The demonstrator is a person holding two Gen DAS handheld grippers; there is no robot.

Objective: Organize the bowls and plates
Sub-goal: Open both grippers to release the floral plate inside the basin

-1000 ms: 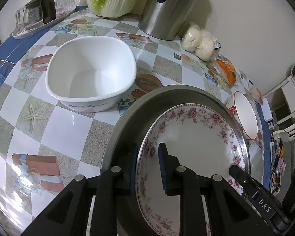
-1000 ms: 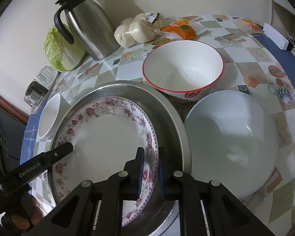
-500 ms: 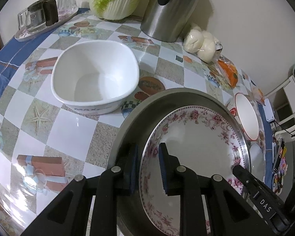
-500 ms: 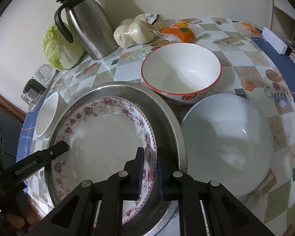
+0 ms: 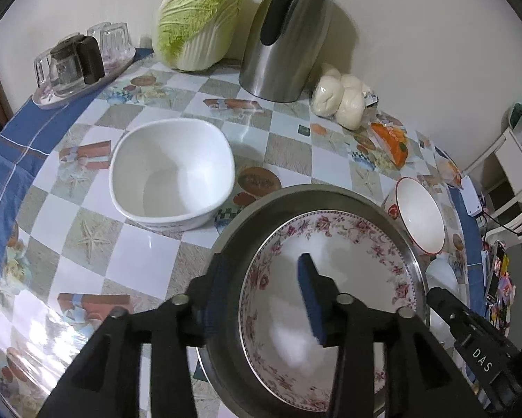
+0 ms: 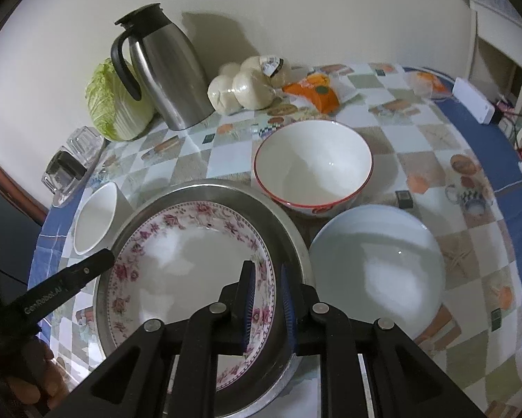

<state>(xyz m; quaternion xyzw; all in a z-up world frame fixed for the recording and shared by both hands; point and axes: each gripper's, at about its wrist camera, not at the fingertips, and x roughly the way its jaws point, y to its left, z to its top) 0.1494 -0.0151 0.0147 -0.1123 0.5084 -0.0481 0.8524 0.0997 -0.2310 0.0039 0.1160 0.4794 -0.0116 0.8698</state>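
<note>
Lying flat inside the steel tray, near the front edge of the table: the floral plate, pink flowers running round its rim.

Straddling the near left rims of tray and plate with the left gripper. Jaws having just been opening and now standing well apart, one pad outside the tray, the other over the plate's white middle, neither pressing on anything.

Straddling the near right rims with the right gripper. Jaws having just been opening too, though only a little, with a narrow gap showing beside each pad. Gripping nothing, so far as can be told, with the plate's flowered rim and the tray's wall sitting between the pads.

Sitting just left of the tray: a white square bowl, standing upright and empty. Sitting just beyond the tray on the right: a red-rimmed bowl, and nearer than that, close beside the tray, a plain white plate.

Standing along the far wall, from left to right: a dish of glasses, a cabbage, a steel jug, a bag of buns and an orange packet.
</note>
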